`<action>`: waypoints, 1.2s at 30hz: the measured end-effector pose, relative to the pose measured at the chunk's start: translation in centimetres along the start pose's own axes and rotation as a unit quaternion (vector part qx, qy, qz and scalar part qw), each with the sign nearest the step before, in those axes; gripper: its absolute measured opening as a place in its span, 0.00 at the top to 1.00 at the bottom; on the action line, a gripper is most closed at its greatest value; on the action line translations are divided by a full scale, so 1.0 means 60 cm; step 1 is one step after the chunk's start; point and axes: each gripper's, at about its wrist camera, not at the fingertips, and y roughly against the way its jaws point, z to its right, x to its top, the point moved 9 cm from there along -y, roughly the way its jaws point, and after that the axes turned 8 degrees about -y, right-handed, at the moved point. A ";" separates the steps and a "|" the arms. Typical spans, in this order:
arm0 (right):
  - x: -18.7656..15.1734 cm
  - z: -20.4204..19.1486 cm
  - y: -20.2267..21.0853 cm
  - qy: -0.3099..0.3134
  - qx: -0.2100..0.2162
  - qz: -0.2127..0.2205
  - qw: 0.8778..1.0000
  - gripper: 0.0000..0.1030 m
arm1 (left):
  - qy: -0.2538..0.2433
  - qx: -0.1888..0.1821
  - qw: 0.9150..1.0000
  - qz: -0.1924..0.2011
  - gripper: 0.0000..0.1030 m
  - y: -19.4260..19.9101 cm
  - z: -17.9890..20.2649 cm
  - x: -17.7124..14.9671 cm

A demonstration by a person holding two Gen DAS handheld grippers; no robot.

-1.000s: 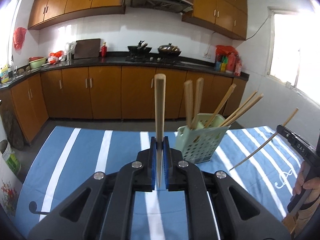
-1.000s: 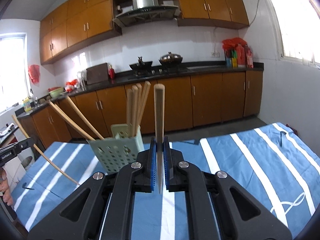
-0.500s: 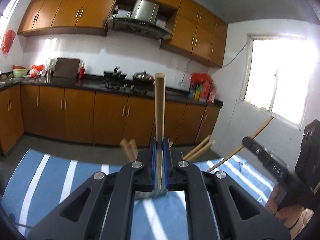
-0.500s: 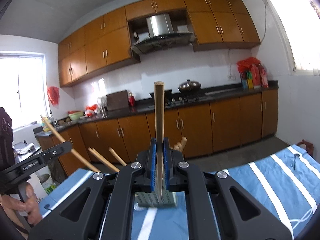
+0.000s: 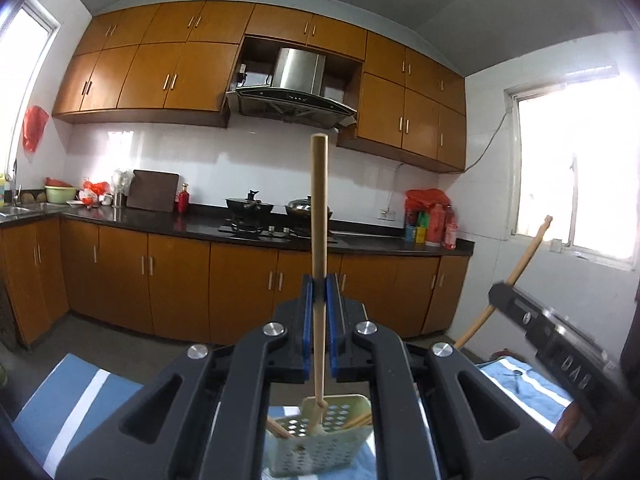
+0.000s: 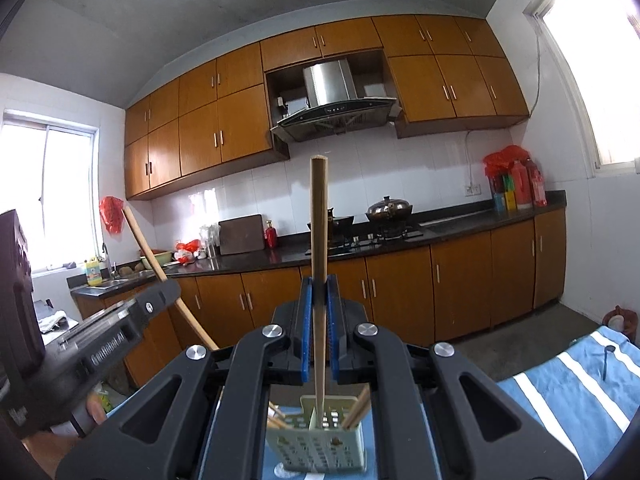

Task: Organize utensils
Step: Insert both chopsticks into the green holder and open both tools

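My left gripper (image 5: 319, 292) is shut on a wooden chopstick (image 5: 319, 208) held upright, its lower tip inside the pale green perforated utensil holder (image 5: 320, 440) right below. My right gripper (image 6: 319, 292) is shut on another wooden chopstick (image 6: 319, 220), its lower tip also in the holder (image 6: 320, 444). Several chopsticks lean inside the holder. In the left wrist view the right gripper (image 5: 560, 344) shows at the right with its chopstick (image 5: 524, 256). In the right wrist view the left gripper (image 6: 100, 340) shows at the left with its chopstick (image 6: 148, 252).
The holder stands on a blue tablecloth with white stripes (image 6: 560, 376). Beyond the table are brown kitchen cabinets (image 5: 180, 288), a dark counter with a stove and pots (image 5: 280, 216), and a window (image 5: 580, 184) on the right wall.
Both grippers have risen and tilted up over the holder. The holder has dropped to the bottom of both views, and both chopstick tips have come down into it.
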 end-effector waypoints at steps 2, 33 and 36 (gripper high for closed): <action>-0.001 -0.004 -0.008 0.001 0.002 0.002 1.000 0.93 | -0.003 0.007 1.000 0.000 0.93 -0.012 -0.008 -0.006; -0.069 0.024 -0.016 -0.001 -0.017 -0.067 0.998 0.56 | 0.032 0.006 0.998 -0.047 0.57 -0.023 -0.071 -0.067; -0.069 0.031 0.015 0.006 -0.027 -0.061 0.998 0.40 | 0.034 0.019 0.998 -0.050 0.48 0.018 -0.096 -0.075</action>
